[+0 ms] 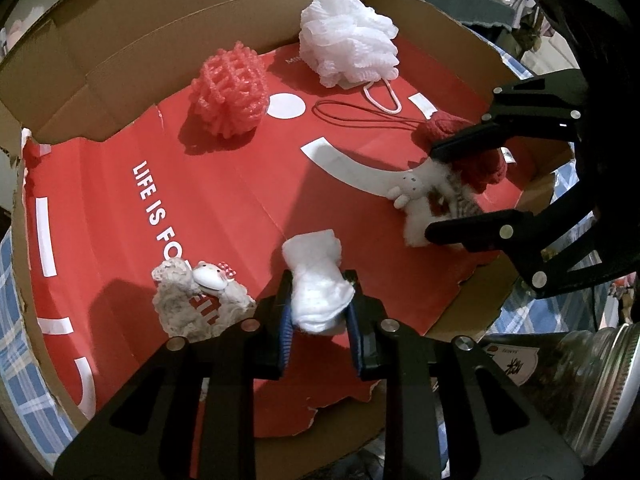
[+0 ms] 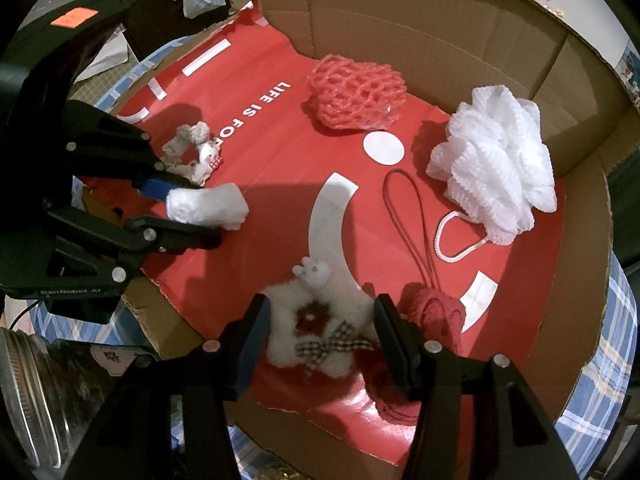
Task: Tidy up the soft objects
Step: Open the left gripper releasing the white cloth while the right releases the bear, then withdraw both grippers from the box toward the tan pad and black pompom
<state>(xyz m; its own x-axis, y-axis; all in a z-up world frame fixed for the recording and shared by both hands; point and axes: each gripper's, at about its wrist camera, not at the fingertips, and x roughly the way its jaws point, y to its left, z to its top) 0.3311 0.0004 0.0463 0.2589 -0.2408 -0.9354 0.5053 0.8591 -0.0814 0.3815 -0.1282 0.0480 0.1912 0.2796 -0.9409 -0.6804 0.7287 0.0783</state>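
My left gripper (image 1: 318, 300) is shut on a white fluffy wad (image 1: 316, 280), also seen from the right wrist view (image 2: 208, 208). My right gripper (image 2: 320, 320) is open, its jaws on either side of a white fluffy plush with a checked bow (image 2: 316, 336), not squeezing it; this plush also shows in the left wrist view (image 1: 424, 200). A red knitted piece with a cord (image 2: 436, 312) lies right of it. A beige crocheted scrunchie with a small face (image 1: 200, 296) lies left of my left gripper. A pink net sponge (image 1: 230, 92) and a white mesh loofah (image 1: 348, 40) lie farther back.
Everything lies on a red paper sheet (image 1: 224, 200) inside a low cardboard box (image 1: 120, 32) on a blue checked cloth (image 2: 600, 380). A glass jar with a metal lid (image 1: 600, 380) stands outside the box between the grippers.
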